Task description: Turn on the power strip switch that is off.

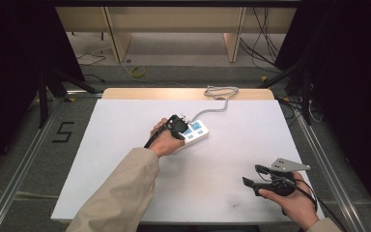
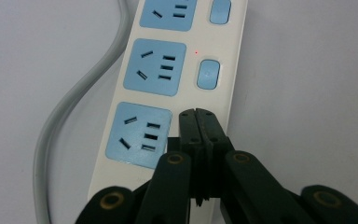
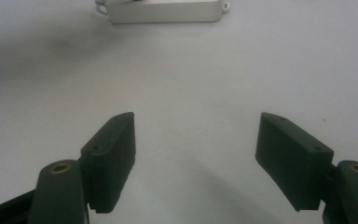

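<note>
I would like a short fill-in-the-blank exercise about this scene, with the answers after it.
1. The left gripper has its jaws ____ over the power strip.
2. The right gripper has its jaws ____ above the white table.
3. The sockets on the strip are ____ in colour.

Answers: shut; open; blue

A white counter [image 1: 125,145] with a bare wooden strip along its far edge carries a white power strip [image 1: 196,132] (blue sockets), its grey cable [image 1: 221,96] coiled at that far edge.
</note>
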`<move>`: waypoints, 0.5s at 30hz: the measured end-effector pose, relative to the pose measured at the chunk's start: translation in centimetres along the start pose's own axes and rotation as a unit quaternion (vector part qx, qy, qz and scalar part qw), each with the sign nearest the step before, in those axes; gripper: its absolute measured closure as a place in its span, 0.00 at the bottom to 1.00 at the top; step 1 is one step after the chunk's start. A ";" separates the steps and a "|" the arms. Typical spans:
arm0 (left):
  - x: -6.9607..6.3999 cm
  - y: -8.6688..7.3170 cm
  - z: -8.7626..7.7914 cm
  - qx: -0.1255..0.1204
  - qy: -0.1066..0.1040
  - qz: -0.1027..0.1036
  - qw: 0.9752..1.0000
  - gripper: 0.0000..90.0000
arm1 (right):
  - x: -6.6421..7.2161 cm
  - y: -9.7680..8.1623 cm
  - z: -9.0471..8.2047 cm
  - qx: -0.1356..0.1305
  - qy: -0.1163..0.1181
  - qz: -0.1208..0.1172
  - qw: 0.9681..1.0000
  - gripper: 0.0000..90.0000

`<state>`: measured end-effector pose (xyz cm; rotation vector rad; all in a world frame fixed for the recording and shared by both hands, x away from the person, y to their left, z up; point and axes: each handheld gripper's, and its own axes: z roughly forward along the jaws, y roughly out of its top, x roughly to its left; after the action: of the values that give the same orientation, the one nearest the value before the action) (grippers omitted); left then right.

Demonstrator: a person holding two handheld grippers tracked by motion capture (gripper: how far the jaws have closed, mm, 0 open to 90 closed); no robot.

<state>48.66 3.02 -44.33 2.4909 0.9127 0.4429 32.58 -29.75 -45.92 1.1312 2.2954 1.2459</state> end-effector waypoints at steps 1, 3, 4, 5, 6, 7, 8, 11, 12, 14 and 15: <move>0.0 0.0 0.0 0.000 0.001 0.000 1.000 1.00 | 0.0 0.0 0.0 0.000 0.000 0.000 1.000 0.32; 0.0 0.0 0.0 0.000 0.002 0.000 1.000 1.00 | 0.0 0.0 0.0 -0.001 -0.001 0.000 1.000 0.32; -0.1 0.0 0.0 0.000 0.002 0.000 1.000 1.00 | 0.0 0.0 0.0 -0.001 -0.001 0.000 1.000 0.32; -0.1 0.0 0.0 0.000 0.003 0.001 1.000 1.00 | 0.0 0.0 0.0 -0.001 -0.001 0.000 1.000 0.32; -0.1 0.0 0.0 0.000 0.003 0.000 1.000 1.00 | 0.0 0.0 0.0 -0.001 0.000 0.000 1.000 0.32; -0.1 0.0 0.0 0.000 0.003 -0.001 1.000 1.00 | 0.0 0.0 0.0 -0.002 0.000 0.000 1.000 0.32; -0.1 0.0 0.0 0.000 0.002 -0.001 1.000 1.00 | 0.0 0.0 0.0 -0.002 0.000 0.000 1.000 0.32; -0.1 0.0 0.0 -0.001 0.003 0.000 1.000 1.00 | 0.0 0.0 0.0 -0.001 -0.001 0.000 1.000 0.32; 0.0 0.1 -0.1 -0.004 0.004 0.002 1.000 1.00 | 0.0 0.0 0.0 -0.001 -0.001 0.000 1.000 0.32; 0.0 0.1 -0.1 0.001 0.003 0.005 1.000 1.00 | 0.0 0.0 0.0 -0.001 -0.001 0.000 1.000 0.32; 0.0 0.0 -0.1 0.000 0.003 0.004 1.000 1.00 | 0.0 0.0 0.0 -0.001 -0.001 0.001 1.000 0.32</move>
<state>48.66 3.04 -44.21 2.4961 0.9048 0.4529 32.59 -29.78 -45.92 1.1333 2.2930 1.2467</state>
